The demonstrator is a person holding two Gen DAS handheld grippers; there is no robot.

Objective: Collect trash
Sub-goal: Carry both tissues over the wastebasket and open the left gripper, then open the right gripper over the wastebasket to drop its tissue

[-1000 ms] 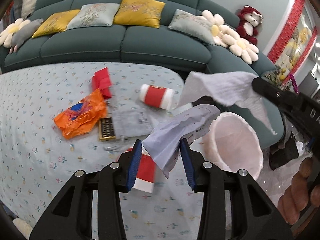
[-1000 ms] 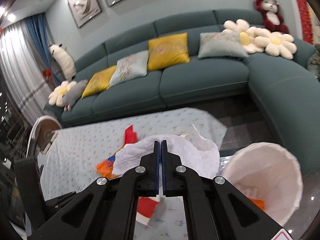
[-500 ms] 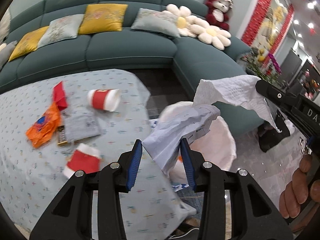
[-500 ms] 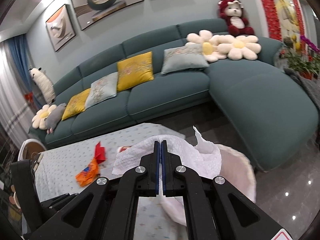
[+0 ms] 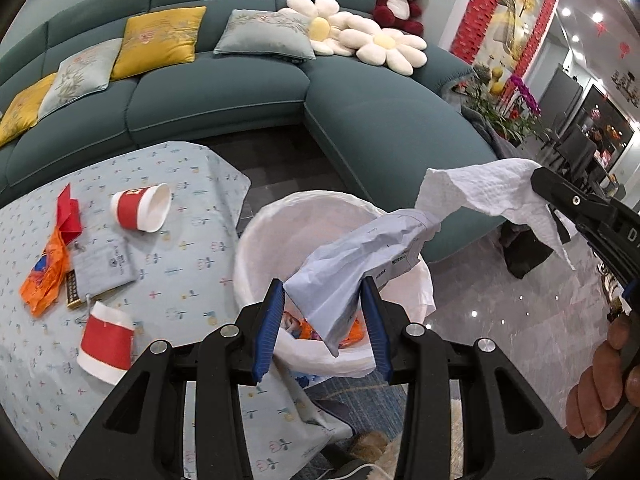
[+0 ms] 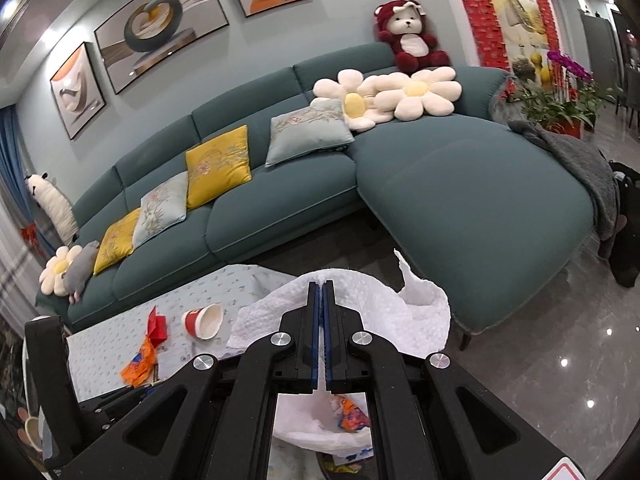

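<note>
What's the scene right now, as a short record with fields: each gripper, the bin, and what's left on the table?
left gripper: shut on pale blue packet, above the bin
right gripper: shut on white paper towel
bin: white liner, beside the table, some colourful trash already inside
table: patterned blue cloth
left on table: two red paper cups, both on their sides; orange wrapper; red paper; grey pouch

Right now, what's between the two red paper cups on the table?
In the left wrist view, only bare flowery tablecloth lies between the tipped cup and the nearer cup; the grey pouch sits just beside.
</note>
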